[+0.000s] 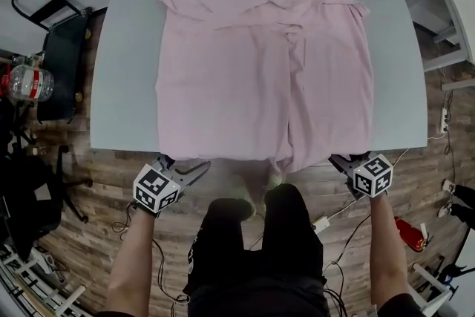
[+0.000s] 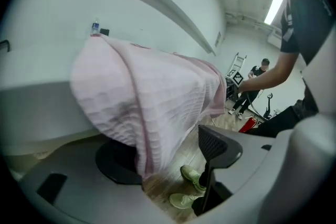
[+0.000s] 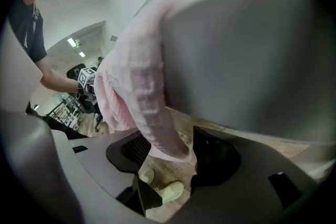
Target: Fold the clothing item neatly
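A pink garment (image 1: 263, 56) lies spread flat on the pale grey table (image 1: 126, 78), and its near hem droops over the table's front edge. My left gripper (image 1: 187, 169) sits just below that edge at the hem's left corner. In the left gripper view the pink cloth (image 2: 142, 107) hangs down between the wide-apart jaws, beside the left pad (image 2: 118, 162) and away from the right pad (image 2: 218, 147). My right gripper (image 1: 343, 161) is at the hem's right corner. There the cloth corner (image 3: 157, 123) dangles between two separated pads (image 3: 218, 157) without being pinched.
A black chair (image 1: 63, 56) and a water bottle (image 1: 30, 82) stand left of the table. A white shelf (image 1: 445, 18) is at the right. My legs and green shoes (image 1: 252, 193) are on the wooden floor below, with cables and a red object (image 1: 410, 232).
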